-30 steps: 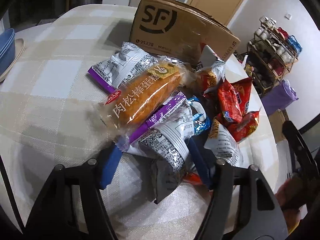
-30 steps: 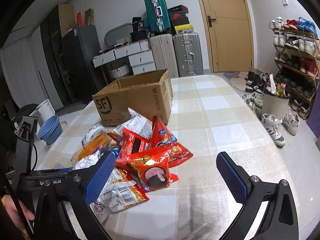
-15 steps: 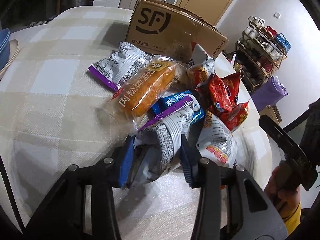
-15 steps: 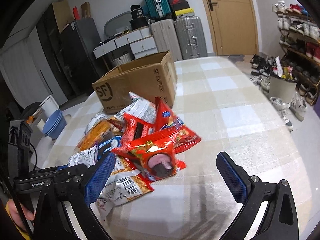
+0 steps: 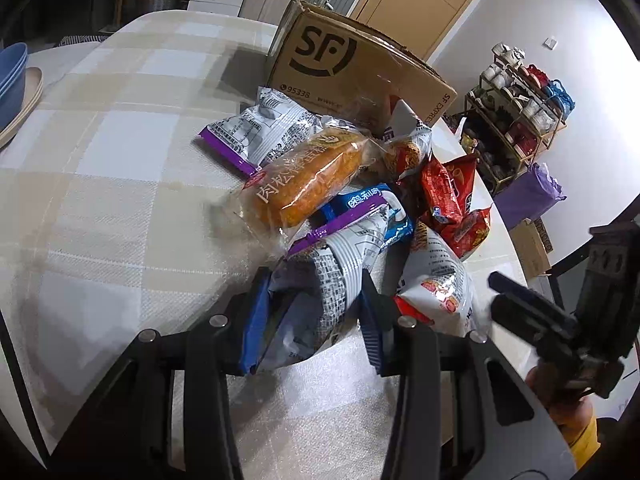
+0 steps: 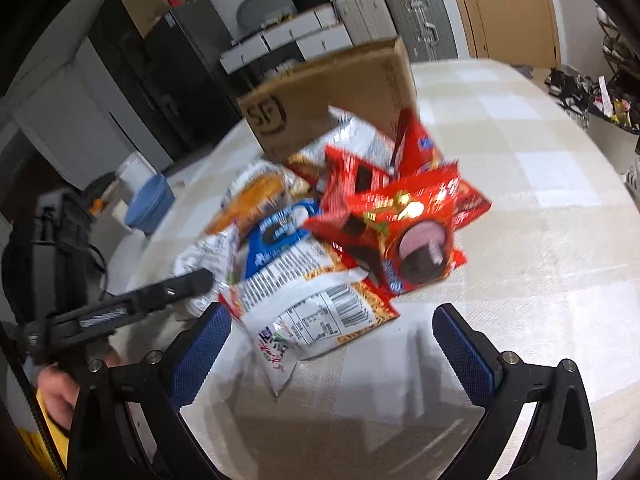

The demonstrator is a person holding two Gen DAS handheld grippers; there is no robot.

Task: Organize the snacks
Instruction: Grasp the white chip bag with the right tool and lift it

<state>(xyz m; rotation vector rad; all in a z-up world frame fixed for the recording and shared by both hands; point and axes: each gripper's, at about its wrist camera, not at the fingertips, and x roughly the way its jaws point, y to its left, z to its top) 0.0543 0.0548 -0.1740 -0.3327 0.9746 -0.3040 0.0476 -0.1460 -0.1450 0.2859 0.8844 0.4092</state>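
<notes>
Checked surface with a box and a heap of snack packets

A surface (image 5: 120,152) covered in a beige and white checked cloth is seen, rounded along its edges. A brown cardboard box (image 5: 352,76) printed "SF" is stood toward the far edge. Just before it, snack packets are heaped near the middle: a silver and purple packet (image 5: 260,132) lying flat beside the box, a clear-wrapped orange bread roll (image 5: 308,184) leaning on it, a blue packet (image 5: 384,216), red packets (image 6: 400,208) piled together, and a white noodle packet (image 6: 316,316) nearest the near edge. The rest of the cloth is left bare.
</notes>
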